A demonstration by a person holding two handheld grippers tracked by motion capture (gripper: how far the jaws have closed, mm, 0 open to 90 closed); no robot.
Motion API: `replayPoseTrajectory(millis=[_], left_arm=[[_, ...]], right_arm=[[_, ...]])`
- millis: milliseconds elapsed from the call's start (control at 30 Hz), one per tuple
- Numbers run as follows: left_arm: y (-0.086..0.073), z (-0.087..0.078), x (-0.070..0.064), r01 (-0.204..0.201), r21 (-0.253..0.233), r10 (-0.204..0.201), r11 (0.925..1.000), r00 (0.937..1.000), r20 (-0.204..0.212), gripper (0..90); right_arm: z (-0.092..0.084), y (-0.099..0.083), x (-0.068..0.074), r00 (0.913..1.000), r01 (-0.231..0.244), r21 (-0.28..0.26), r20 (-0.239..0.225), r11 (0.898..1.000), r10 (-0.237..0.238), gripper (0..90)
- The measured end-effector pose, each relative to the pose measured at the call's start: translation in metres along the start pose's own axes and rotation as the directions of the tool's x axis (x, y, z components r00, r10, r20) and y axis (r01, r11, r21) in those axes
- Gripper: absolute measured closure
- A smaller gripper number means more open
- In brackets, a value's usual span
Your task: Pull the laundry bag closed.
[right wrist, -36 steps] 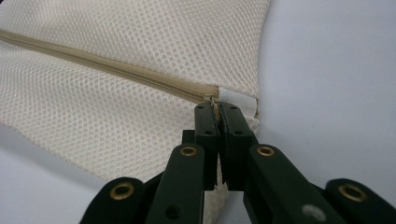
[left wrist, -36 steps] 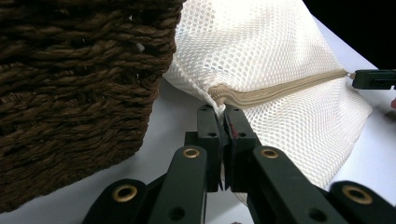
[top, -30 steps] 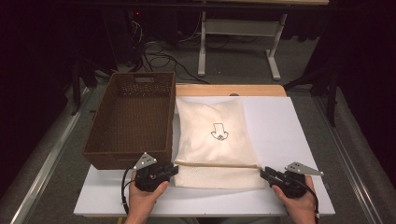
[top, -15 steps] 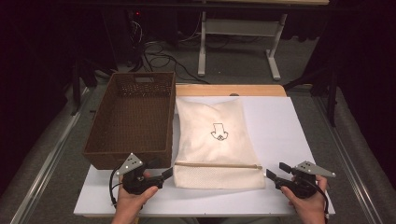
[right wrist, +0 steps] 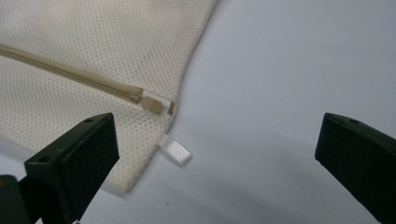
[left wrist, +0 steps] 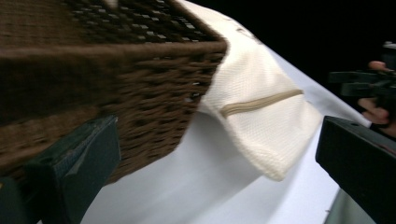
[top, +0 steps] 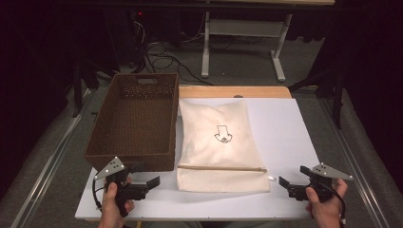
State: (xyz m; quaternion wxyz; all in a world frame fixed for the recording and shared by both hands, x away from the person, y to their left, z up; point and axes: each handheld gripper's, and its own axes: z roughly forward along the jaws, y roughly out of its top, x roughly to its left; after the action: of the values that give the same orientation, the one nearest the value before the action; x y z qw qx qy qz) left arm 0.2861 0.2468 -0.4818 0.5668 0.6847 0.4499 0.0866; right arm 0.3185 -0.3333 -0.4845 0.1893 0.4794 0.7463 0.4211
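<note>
1. High view: cream mesh bag (top: 219, 145) flat on white board (top: 294, 137), touching brown basket (top: 135, 121); left gripper (top: 151, 182) and right gripper (top: 284, 183) near its front corners, apart from it.
2. Left gripper view: jaws just opened wide, nothing between.
3. Right gripper view: jaws just opened, spread beside zipper end (right wrist: 156, 105), gripping nothing.

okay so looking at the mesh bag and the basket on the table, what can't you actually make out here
- Mesh bag: what it holds is hidden by the weave, in every view.
- Its black print: too small to read in the high view.
- Basket: near wall blurred in the left gripper view; its far end is cut off there.
- White tag: any wording cannot be made out.
</note>
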Motion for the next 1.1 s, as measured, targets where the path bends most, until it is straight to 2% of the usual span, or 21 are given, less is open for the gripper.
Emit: replayPoseTrajectory(millis=[133,233,467,500,533,633,733,800,900,933,967,1033,1100], left_arm=[[-0.003,-0.012,0.008,0.007,-0.02,-0.006,0.9998,0.9999,0.014,0.5],[-0.006,-0.025,0.016,-0.003,-0.017,0.003,0.9998,0.9997,-0.023,0.4],[-0.011,-0.045,0.029,0.005,-0.035,-0.007,0.9994,0.9984,-0.057,0.5],[-0.012,-0.052,0.034,0.007,-0.05,-0.01,0.9987,0.9981,-0.06,0.5],[-0.012,-0.052,0.034,0.007,-0.05,-0.01,0.9987,0.9981,-0.06,0.5],[-0.011,-0.07,0.045,0.026,-0.1,-0.032,0.9947,0.9982,-0.051,0.5],[-0.012,-0.082,0.052,0.024,-0.119,-0.033,0.9926,0.997,-0.07,0.5],[-0.013,-0.084,0.054,0.021,-0.119,-0.03,0.9927,0.9963,-0.08,0.5],[-0.016,-0.092,0.061,-0.002,-0.103,-0.011,0.9947,0.9929,-0.118,0.5],[-0.016,-0.092,0.061,-0.002,-0.103,-0.011,0.9947,0.9929,-0.118,0.5],[-0.014,-0.097,0.064,-0.02,-0.098,0.008,0.995,0.9926,-0.121,0.5],[-0.013,-0.1,0.065,-0.033,-0.101,0.02,0.9943,0.9919,-0.126,0.5],[-0.011,-0.111,0.069,-0.037,-0.134,0.021,0.9904,0.9929,-0.117,0.5]], right_arm=[[-0.005,-0.003,-0.009,0.9999,-0.007,0.005,0.01,1.0,0.007,0.0],[-0.008,-0.005,-0.016,0.9998,-0.018,-0.002,0.011,1.0,0.018,0.0],[-0.017,-0.008,-0.028,0.9994,-0.031,-0.029,0.013,0.999,0.032,0.0],[-0.02,-0.009,-0.032,0.9989,-0.043,-0.045,0.014,0.998,0.044,0.0],[-0.02,-0.009,-0.032,0.9989,-0.043,-0.045,0.014,0.998,0.044,0.0],[-0.026,-0.013,-0.041,0.9974,-0.064,-0.059,0.028,0.996,0.066,0.0],[-0.03,-0.016,-0.047,0.997,-0.063,-0.057,0.042,0.996,0.065,0.0],[-0.033,-0.017,-0.049,0.9965,-0.069,-0.06,0.043,0.996,0.071,0.0],[-0.037,-0.018,-0.053,0.9959,-0.081,-0.078,0.034,0.994,0.084,0.0],[-0.037,-0.018,-0.053,0.9959,-0.081,-0.078,0.034,0.994,0.084,0.0],[-0.042,-0.019,-0.057,0.993,-0.11,-0.094,0.034,0.99,0.113,0.0],[-0.048,-0.019,-0.06,0.9919,-0.117,-0.111,0.038,0.987,0.122,0.0],[-0.052,-0.021,-0.062,0.9905,-0.126,-0.121,0.04,0.985,0.131,0.0]])
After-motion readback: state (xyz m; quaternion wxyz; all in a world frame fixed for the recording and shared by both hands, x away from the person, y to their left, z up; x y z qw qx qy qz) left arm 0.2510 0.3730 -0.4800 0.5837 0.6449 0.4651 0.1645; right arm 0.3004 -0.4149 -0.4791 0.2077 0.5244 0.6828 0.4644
